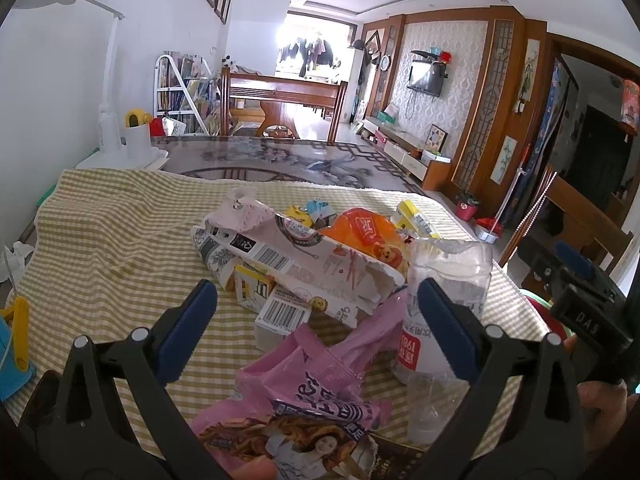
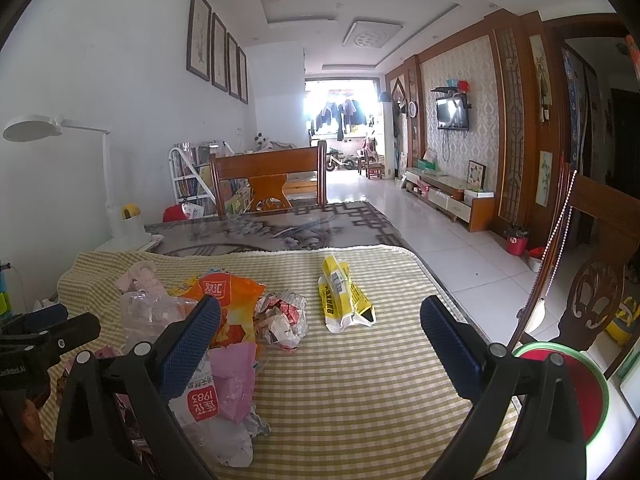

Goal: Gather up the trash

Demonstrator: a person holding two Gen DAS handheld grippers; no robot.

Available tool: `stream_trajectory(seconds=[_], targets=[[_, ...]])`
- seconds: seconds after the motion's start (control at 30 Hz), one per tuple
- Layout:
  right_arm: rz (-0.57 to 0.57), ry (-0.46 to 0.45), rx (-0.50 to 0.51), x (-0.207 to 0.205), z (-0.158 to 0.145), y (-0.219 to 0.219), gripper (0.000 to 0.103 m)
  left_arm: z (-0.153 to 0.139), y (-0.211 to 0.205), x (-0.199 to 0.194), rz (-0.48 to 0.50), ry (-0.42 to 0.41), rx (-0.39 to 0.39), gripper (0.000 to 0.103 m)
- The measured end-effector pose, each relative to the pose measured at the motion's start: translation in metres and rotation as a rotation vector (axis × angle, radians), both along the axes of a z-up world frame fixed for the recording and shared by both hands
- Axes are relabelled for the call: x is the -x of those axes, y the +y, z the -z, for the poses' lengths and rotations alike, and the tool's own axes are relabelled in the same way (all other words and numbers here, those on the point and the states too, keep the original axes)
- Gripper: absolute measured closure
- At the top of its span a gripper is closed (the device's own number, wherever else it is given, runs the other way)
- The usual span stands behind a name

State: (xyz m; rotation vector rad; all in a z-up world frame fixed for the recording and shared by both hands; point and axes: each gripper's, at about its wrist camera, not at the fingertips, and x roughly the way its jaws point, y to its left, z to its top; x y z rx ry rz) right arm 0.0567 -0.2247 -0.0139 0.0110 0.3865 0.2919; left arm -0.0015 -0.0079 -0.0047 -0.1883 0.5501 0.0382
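Note:
Trash lies in a pile on a yellow checked cloth. In the left wrist view my left gripper is open and empty just above a pink wrapper, with a crushed clear bottle by its right finger and a white torn carton and an orange bag beyond. In the right wrist view my right gripper is open and empty over the cloth. A yellow wrapper and a crumpled paper ball lie ahead of it. The bottle and orange bag sit to its left.
A red bin with a green rim stands beside the table at the right. A white desk lamp and a wooden chair are at the far end of the table. The other gripper shows at the right edge of the left wrist view.

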Motion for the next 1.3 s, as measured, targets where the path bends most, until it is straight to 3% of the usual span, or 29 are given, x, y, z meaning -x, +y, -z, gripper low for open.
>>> stream_trajectory(seconds=[1.3], targets=[[-0.001,0.009,-0.004,-0.0033,0.0055,-0.0012,0.007,0.0067,0.0004,-0.0011,0.000,0.018,0.008,0.005]])
